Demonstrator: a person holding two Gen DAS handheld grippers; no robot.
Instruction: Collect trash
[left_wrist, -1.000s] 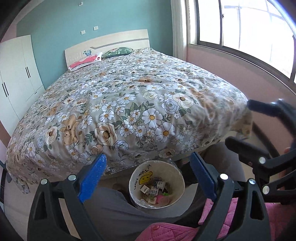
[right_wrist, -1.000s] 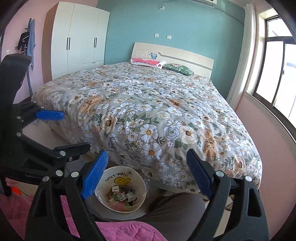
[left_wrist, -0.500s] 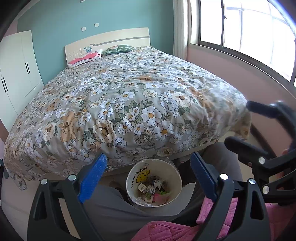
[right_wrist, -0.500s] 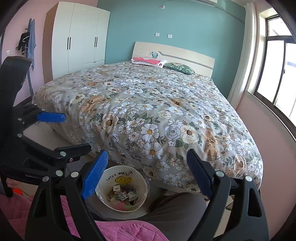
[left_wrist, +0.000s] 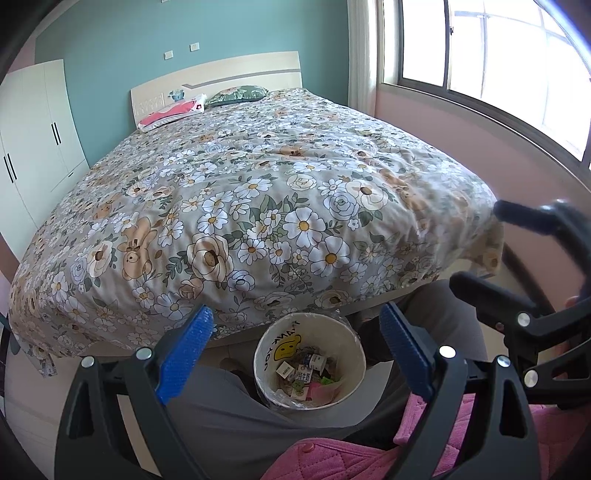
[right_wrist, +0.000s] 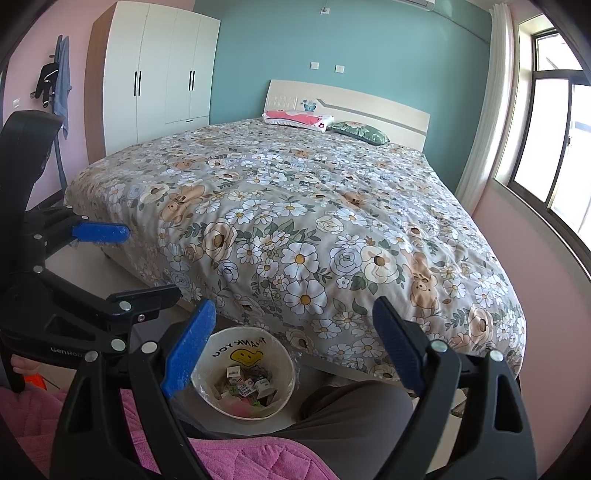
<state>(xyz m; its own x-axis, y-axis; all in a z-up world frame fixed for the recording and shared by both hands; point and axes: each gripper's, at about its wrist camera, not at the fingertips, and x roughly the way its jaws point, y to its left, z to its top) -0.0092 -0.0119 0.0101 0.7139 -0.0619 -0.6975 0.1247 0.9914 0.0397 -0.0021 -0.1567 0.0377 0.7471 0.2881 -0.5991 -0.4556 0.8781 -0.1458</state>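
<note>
A white paper bin (left_wrist: 263, 363) with a yellow smiley face stands on the floor at the foot of the bed, between a person's grey-trousered legs. Small cartons and wrappers (left_wrist: 303, 372) lie inside it. My left gripper (left_wrist: 295, 309) hovers above the bin, open, with nothing between its blue pads. My right gripper (right_wrist: 294, 304) is also open and empty, above and just right of the bin (right_wrist: 207, 356) and its trash (right_wrist: 246, 384). Each gripper shows in the other's view: the right gripper (left_wrist: 476, 245) at the right edge, the left gripper (right_wrist: 151, 262) at the left.
A large bed with a floral quilt (left_wrist: 258, 192) fills the middle, two pillows (right_wrist: 299, 120) at its headboard. A white wardrobe (right_wrist: 159, 77) stands at the left, a window (left_wrist: 498, 62) on the right wall. Grey trouser legs (right_wrist: 354, 410) and a pink quilted garment (right_wrist: 251, 459) lie below the grippers.
</note>
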